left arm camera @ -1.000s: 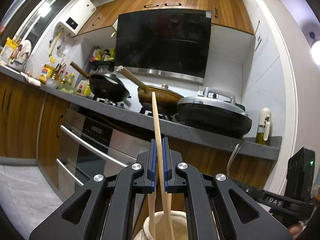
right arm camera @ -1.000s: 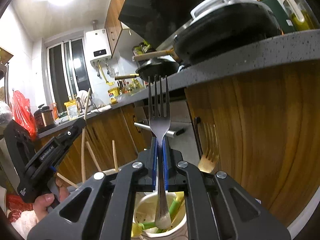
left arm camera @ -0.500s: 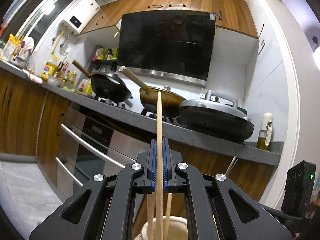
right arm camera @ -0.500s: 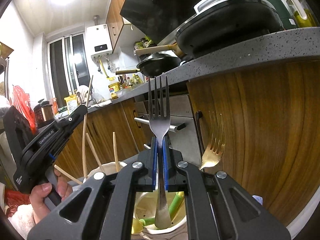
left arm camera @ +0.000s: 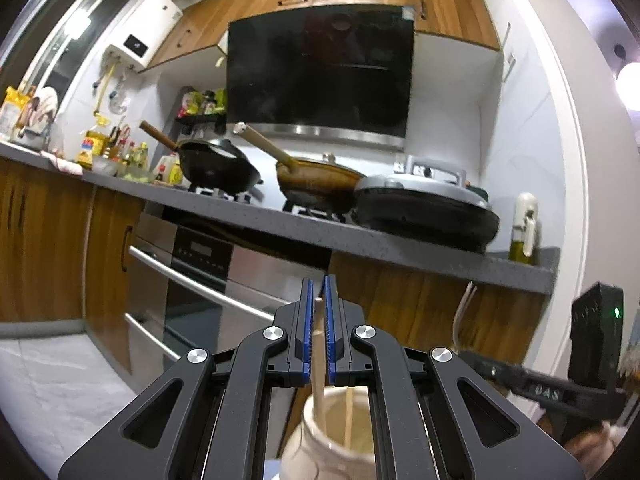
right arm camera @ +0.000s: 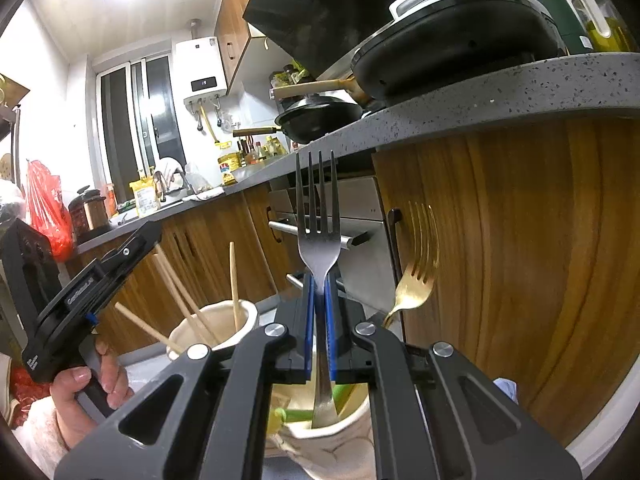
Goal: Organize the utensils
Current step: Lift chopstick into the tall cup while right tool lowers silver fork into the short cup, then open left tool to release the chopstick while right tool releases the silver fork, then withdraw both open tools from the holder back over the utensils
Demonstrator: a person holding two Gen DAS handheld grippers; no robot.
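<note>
— Lower now: the wooden chopstick (left arm camera: 318,344) has sunk into the cream jar (left arm camera: 320,440), clamped in the left gripper (left arm camera: 317,336), its lower end hidden.
— And the right gripper (right arm camera: 319,320)?
— Nearly level, pinching a steel fork (right arm camera: 318,236) above the cup (right arm camera: 332,436)

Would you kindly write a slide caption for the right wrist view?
Right gripper shut on a silver fork above a cream cup; gold fork alongside.
</note>
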